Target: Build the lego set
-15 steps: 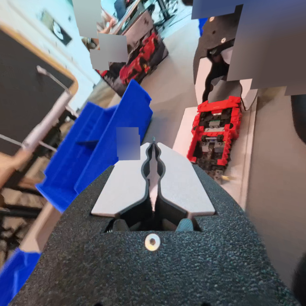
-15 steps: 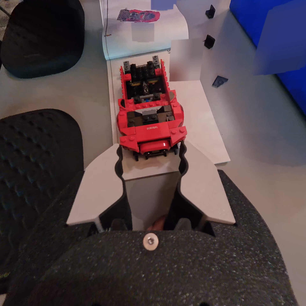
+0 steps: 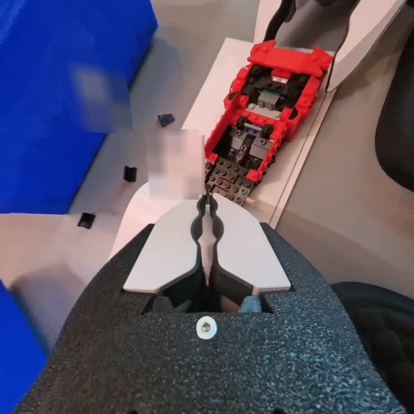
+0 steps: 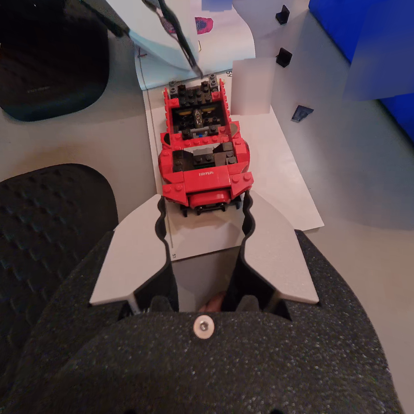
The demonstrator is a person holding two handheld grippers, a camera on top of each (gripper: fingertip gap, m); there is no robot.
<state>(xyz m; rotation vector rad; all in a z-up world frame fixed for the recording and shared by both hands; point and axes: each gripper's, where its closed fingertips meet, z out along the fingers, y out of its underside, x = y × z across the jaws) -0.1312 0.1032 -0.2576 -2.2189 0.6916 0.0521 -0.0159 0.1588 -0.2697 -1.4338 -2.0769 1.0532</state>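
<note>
Lego car (image 4: 202,152) sits just ahead of right hand-held gripper (image 4: 202,201).

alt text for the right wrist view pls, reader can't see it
The open right gripper hangs just in front of a half-built red lego car sitting on an open instruction booklet. Three small dark loose pieces lie on the grey table near a blue bin.

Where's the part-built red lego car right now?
The part-built red lego car sits on the open white instruction booklet, just ahead of the open right claw, in the right wrist view.
</note>
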